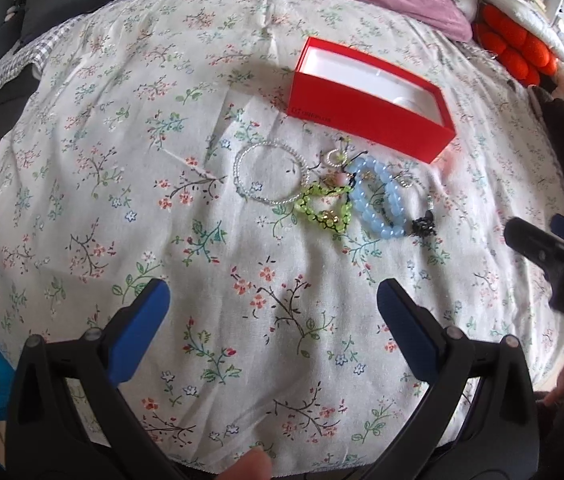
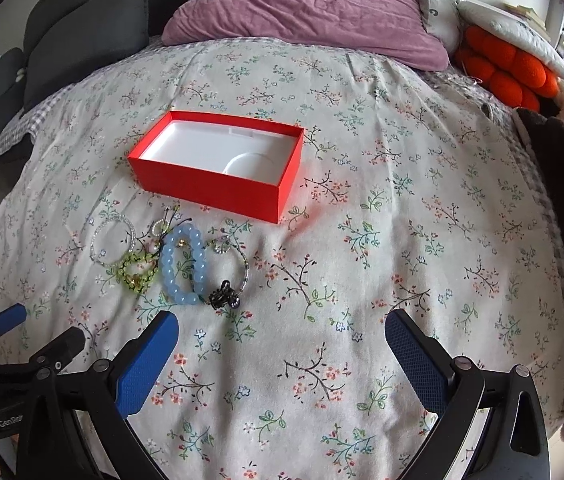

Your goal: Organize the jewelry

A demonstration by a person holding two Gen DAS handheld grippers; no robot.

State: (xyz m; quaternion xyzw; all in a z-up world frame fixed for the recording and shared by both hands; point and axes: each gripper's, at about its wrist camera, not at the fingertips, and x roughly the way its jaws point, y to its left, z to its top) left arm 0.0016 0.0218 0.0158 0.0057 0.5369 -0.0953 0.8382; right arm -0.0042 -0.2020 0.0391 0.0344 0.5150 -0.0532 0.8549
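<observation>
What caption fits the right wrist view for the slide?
Open right claw hovers over a floral bedspread, near beaded bracelets beside an empty red box.

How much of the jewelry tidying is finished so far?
Nothing is stowed yet: the red box sits open and empty. Both grippers, left and right, are open, holding nothing. The blue bead bracelet, green bracelet and clear bracelet lie on the bedspread.
</observation>
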